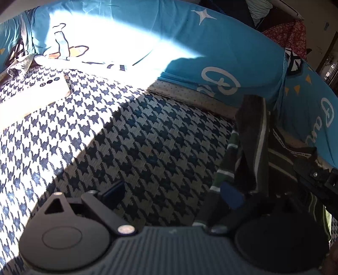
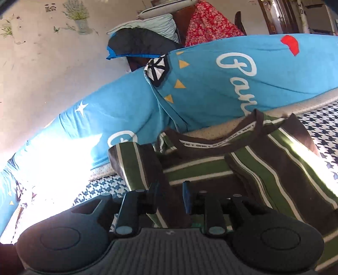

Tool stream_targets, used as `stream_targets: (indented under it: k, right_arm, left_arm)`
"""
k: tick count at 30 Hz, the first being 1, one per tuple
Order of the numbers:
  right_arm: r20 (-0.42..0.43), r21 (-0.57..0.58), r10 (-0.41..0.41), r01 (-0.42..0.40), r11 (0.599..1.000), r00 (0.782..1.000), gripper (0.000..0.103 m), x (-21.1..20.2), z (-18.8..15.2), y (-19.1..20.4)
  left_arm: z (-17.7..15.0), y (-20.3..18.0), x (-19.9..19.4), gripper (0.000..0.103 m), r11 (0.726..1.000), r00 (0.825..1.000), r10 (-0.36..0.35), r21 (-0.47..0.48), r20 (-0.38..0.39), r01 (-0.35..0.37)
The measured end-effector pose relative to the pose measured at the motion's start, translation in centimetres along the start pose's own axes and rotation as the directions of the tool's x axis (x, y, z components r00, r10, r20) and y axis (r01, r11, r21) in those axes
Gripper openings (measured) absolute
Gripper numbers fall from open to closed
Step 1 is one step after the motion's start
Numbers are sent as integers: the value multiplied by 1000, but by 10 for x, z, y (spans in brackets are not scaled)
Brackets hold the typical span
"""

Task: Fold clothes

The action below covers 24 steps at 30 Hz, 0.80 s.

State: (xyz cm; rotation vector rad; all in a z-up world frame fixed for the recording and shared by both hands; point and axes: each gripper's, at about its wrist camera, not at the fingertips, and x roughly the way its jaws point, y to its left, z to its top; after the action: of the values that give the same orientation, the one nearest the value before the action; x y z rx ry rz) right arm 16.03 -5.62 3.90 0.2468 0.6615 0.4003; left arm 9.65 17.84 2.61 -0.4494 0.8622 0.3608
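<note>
Right claw (image 2: 169, 195), jaws slightly apart astride a lifted sleeve, and left claw (image 1: 173, 197), spread wide, flank the striped shirt (image 2: 243, 169) on the houndstooth bed cover (image 1: 137, 137), positioned for folding.

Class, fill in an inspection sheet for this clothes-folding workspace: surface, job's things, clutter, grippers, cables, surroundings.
Surface: houndstooth cover, partly in bright sun.
Job's things: striped shirt, brown, green and white, lying on the cover with a sleeve folded over.
Clutter: white remote on the cover; blue printed blanket bunched along the far edge.
Grippers: left gripper open wide, over the cover; right gripper jaws narrowly apart, shirt sleeve between them.
Cables: nothing seen.
Surroundings: wall with flower decals; red floral cloth; pillows.
</note>
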Motion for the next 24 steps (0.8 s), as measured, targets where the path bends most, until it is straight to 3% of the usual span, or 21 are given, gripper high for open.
stream_targets:
  k: [6,13,16,24]
  right_arm:
    - [10,-94,75,-73,993,997,30,42,9,-9]
    - [-15,-124,137,-138,983,990,37,70,7,-7]
    - [-20,-132,150,-151,980,988,46,79,8,-4]
    - [-46,-148,203,-208,967,978,45,94,2,3]
  left_arm:
    - [-2,-3,1,97,1000,1000,1,14,-2,-1]
    - [-4,-4,6,97,1000,1000,6,17,-9,-6]
    - [-5,-4,7,97,1000,1000,11,14,-9,-11]
    - [-7,-3,10,97,1000,1000,20,9,-10,-20]
